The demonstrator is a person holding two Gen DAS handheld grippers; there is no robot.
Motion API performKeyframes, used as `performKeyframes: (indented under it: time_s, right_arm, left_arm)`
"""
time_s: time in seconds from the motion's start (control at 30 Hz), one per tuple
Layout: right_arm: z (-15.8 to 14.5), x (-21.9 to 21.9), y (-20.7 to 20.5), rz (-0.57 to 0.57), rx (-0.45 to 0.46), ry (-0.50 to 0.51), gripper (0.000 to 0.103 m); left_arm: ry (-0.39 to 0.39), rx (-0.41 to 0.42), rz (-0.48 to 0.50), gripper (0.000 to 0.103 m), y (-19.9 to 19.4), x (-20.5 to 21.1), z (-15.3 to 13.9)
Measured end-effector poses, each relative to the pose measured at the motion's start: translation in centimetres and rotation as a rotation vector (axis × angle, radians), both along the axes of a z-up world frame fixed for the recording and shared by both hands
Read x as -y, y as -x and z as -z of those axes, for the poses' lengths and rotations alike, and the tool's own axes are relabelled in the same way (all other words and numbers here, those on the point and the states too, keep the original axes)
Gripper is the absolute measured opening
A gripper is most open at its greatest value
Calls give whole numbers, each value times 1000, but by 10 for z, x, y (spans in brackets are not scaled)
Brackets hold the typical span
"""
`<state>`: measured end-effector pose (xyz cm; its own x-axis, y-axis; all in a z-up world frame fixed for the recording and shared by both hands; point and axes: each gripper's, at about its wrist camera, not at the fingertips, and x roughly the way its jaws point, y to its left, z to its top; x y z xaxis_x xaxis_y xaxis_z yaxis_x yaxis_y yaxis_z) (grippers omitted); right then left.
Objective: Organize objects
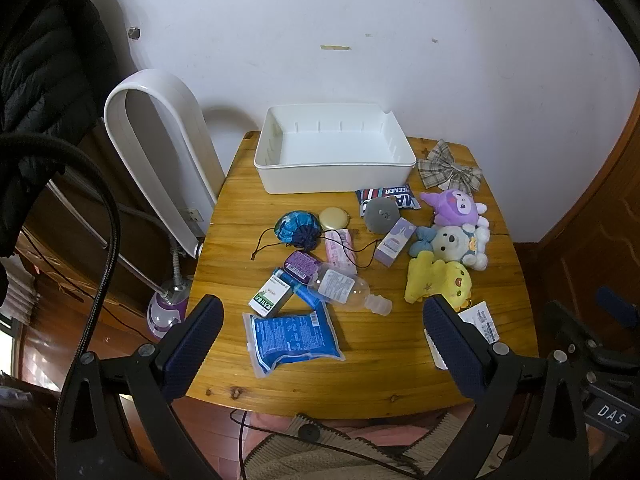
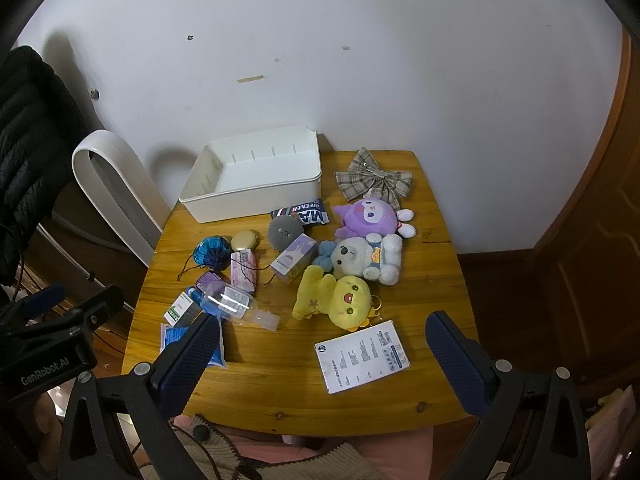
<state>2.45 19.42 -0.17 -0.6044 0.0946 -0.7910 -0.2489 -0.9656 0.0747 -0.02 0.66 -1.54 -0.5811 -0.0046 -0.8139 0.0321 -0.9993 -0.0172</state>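
An empty white bin (image 1: pixel 334 168) (image 2: pixel 256 196) stands at the back of the wooden table (image 1: pixel 380 376) (image 2: pixel 280 384). In front of it lie several loose items: a blue pouch (image 1: pixel 294 338), a clear bottle (image 1: pixel 344 290) (image 2: pixel 236 306), a green-white box (image 1: pixel 269 295), a blue drawstring bag (image 1: pixel 298 228) (image 2: pixel 212 251), a yellow plush (image 1: pixel 438 280) (image 2: pixel 336 300), a white bear plush (image 1: pixel 460 245) (image 2: pixel 366 258), a purple plush (image 1: pixel 456 207) (image 2: pixel 370 216), a plaid bow (image 1: pixel 450 168) (image 2: pixel 374 180) and a white leaflet (image 2: pixel 362 354). My left gripper (image 1: pixel 322 312) and right gripper (image 2: pixel 322 328) are open and empty above the table's near edge.
A white bladeless fan (image 1: pixel 160 152) (image 2: pixel 116 184) stands left of the table. A garment steamer base (image 1: pixel 166 312) sits on the floor at the left. A black jacket (image 1: pixel 44 64) hangs at the far left. A wooden door (image 2: pixel 592 240) is on the right.
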Motion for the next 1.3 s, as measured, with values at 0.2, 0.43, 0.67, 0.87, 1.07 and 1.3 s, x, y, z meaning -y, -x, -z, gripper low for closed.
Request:
performKeyframes:
  time_s: [0.2, 0.43, 0.67, 0.87, 1.07, 1.3]
  right_arm:
    - [-1, 0, 0, 2, 1, 2, 103]
    - [-2, 0, 0, 4, 5, 6, 103]
    - [-1, -1, 2, 5, 4, 1, 103]
    - [-1, 6, 6, -13, -1, -25, 103]
    - [-5, 14, 11, -23, -17, -74, 103]
    - [-12, 20, 13, -23, -51, -117, 103]
  left_arm:
    - [-2, 1, -4, 100, 0, 0, 0]
    - [-1, 0, -10, 100, 0, -1, 1]
    - [2, -20, -39, 100, 0, -2, -3]
    - [12, -41, -72, 100, 0, 7, -10]
    - [-1, -49, -101, 100, 2, 18, -15]
    - [-3, -38, -112, 100, 8, 22, -14]
